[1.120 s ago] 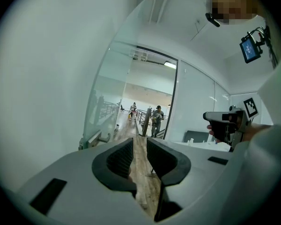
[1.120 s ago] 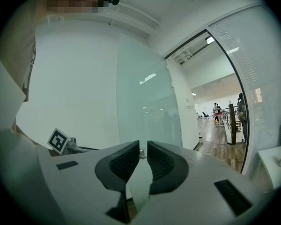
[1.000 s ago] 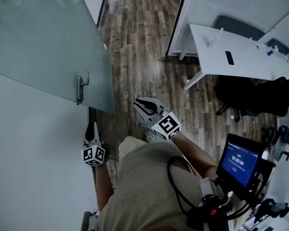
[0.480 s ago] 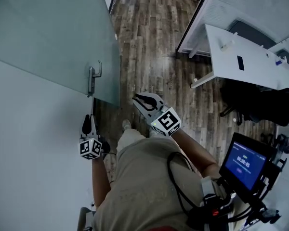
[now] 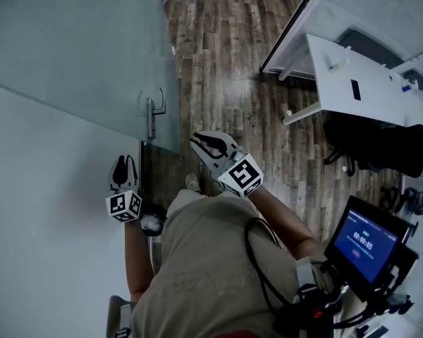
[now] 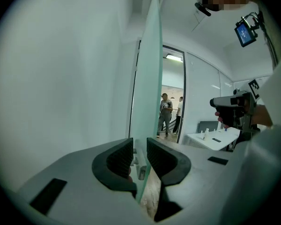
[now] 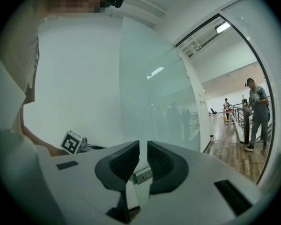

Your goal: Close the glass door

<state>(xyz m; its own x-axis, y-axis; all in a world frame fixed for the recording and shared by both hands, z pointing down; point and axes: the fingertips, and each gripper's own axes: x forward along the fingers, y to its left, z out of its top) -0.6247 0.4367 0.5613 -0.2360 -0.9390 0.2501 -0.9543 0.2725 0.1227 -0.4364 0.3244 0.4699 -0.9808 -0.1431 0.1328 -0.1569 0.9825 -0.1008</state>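
Note:
The frosted glass door (image 5: 77,48) stands ajar at the upper left, its metal handle (image 5: 153,116) near its free edge. My left gripper (image 5: 124,163) hovers just short of the door's bottom corner, close to the white wall, touching nothing. My right gripper (image 5: 201,143) floats right of the handle, apart from it. Each has its jaws a narrow gap apart with nothing between them. In the left gripper view, the left gripper (image 6: 139,146) lines up with the door's edge (image 6: 147,97) and handle (image 6: 140,167). In the right gripper view, the right gripper (image 7: 143,149) faces the pane (image 7: 152,102) and handle (image 7: 143,176).
A white wall (image 5: 42,203) runs along the left. Wooden floor (image 5: 218,62) stretches ahead through the doorway. A white desk (image 5: 370,83) and a black chair (image 5: 381,143) stand to the right. A lit screen (image 5: 363,241) hangs at my hip. People (image 6: 165,114) stand far down the hall.
Both grippers have moved forward toward the door, and its handle now lies nearer to them. Their jaws look the same as before.

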